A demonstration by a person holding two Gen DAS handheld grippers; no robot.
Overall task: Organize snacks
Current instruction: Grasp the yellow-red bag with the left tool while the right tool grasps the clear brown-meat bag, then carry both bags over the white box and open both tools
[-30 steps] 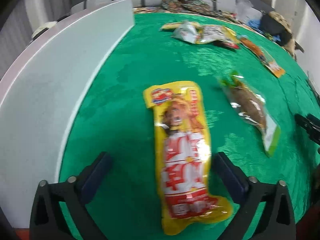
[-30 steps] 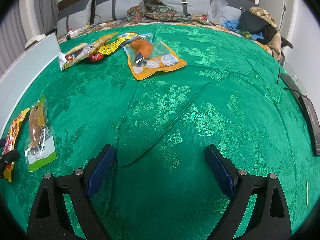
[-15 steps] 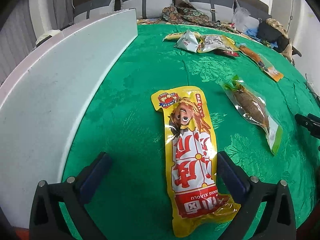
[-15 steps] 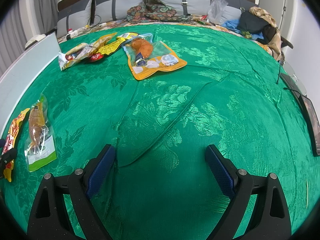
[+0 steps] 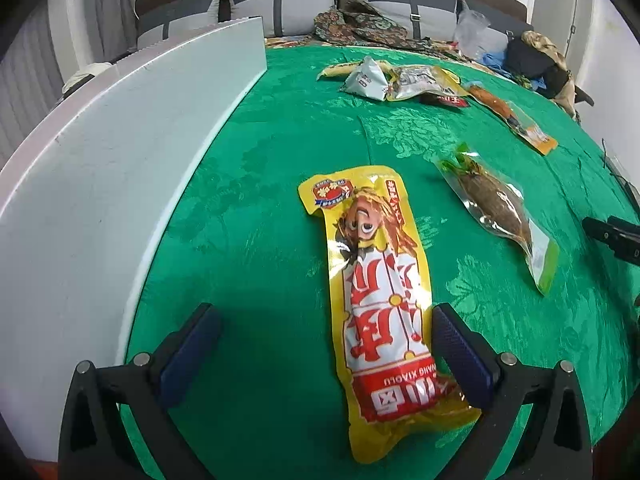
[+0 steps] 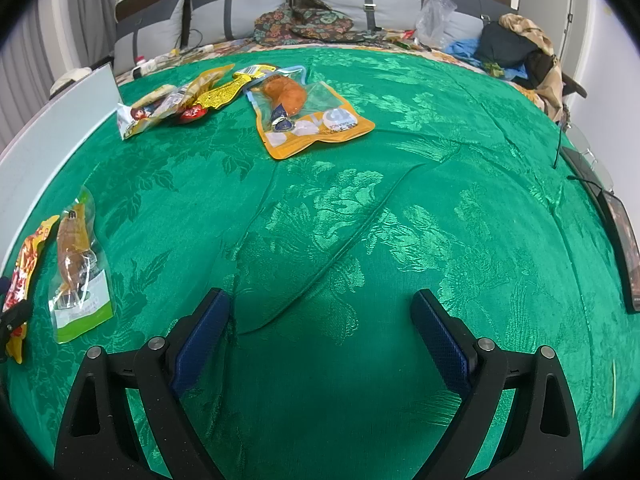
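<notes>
Surface: a green cloth [image 6: 400, 240] covers a wide surface, with a ridge of wrinkle running across its middle; whether a table or a bed lies under it cannot be told.
Left gripper [image 5: 320, 344]: jaws open wide and holding nothing, low over the cloth.
Yellow snack packet [image 5: 380, 292]: lies flat and lengthwise between the left jaws, off-centre, its near end just beside the right-hand pad [image 5: 460, 356].
White board [image 5: 120, 184]: stands along the left edge of the cloth, apart from the packet.
Clear packet with green end [image 5: 500, 212]: lies to the right of the yellow one, near but not touching.
Right gripper [image 6: 320, 324]: jaws open and empty, over bare cloth.
Orange pouch [image 6: 312, 120]: far side, next to a heap of small packets [image 6: 180, 104].
Step in hand: probably picking up the yellow packet.
Doing it well: shift the left gripper rightward to centre the packet, press low, close across its width so the slippery film does not slide out or snag cloth.
</notes>
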